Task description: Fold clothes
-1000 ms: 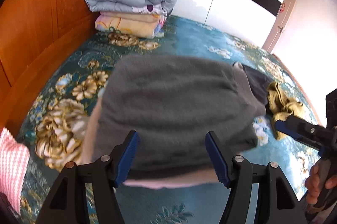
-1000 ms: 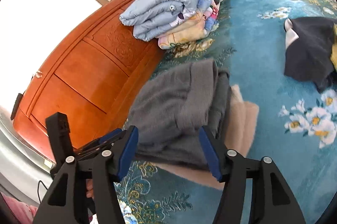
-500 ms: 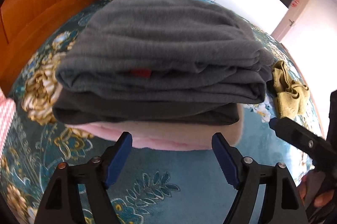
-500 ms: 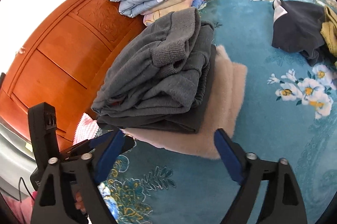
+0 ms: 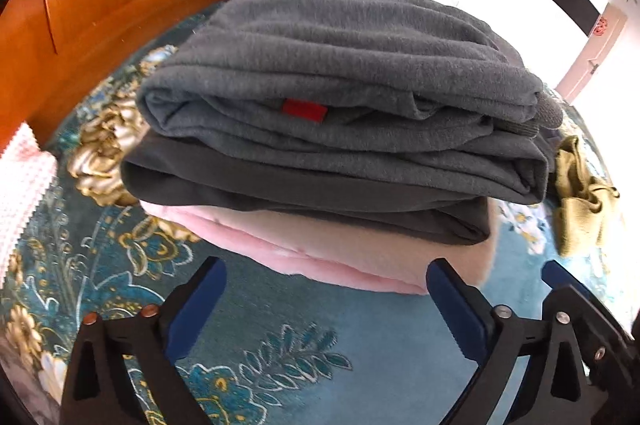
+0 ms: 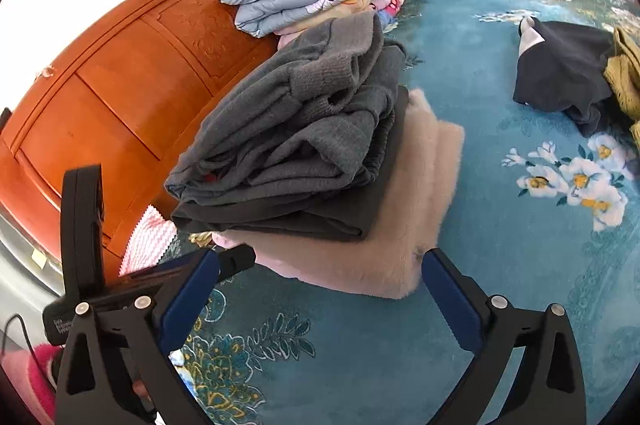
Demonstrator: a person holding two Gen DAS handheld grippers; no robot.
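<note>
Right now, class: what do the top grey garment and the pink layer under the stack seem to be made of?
Grey garment: probably matte fleece or brushed knit, with a fuzzy nap and ribbed cuff.
Pink layer: likely plush, with long, soft pile.

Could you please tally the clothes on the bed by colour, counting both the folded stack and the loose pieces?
Grey: 2, the grey sweater and the darker grey garment under it
Pink: 1, the pink fleece at the bottom of the stack
Black: 1, the loose black garment
Mustard yellow: 1, the loose mustard garment
Total: 5
</note>
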